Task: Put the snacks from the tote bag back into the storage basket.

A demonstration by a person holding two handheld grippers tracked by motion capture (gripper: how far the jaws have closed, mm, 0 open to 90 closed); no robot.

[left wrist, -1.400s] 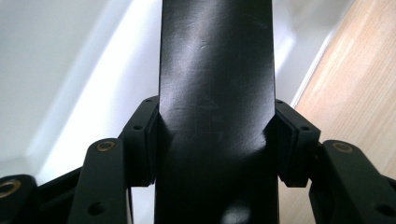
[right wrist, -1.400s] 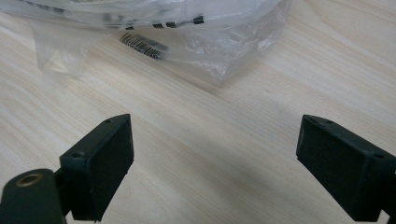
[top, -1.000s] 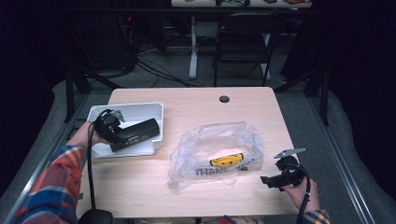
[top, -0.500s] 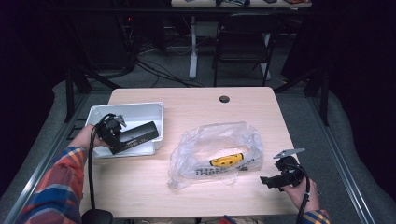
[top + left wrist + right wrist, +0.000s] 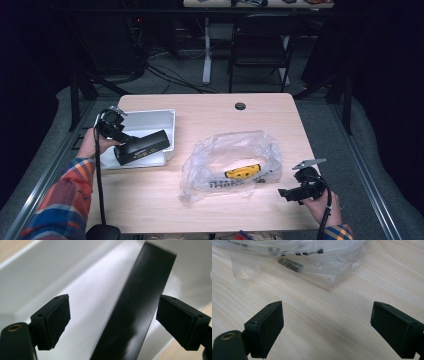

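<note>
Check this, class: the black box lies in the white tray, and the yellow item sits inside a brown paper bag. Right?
Not quite. The yellow item sits inside a clear plastic bag, as the high view shows. The black box does lie in the white tray.

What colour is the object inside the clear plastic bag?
Yellow object, with a black mark, best seen in the high view.

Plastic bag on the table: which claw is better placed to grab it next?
Right. The right claw is open over bare table with the plastic bag just ahead of its jaws. The left claw straddles a black box at the white tray, farther away.
</note>
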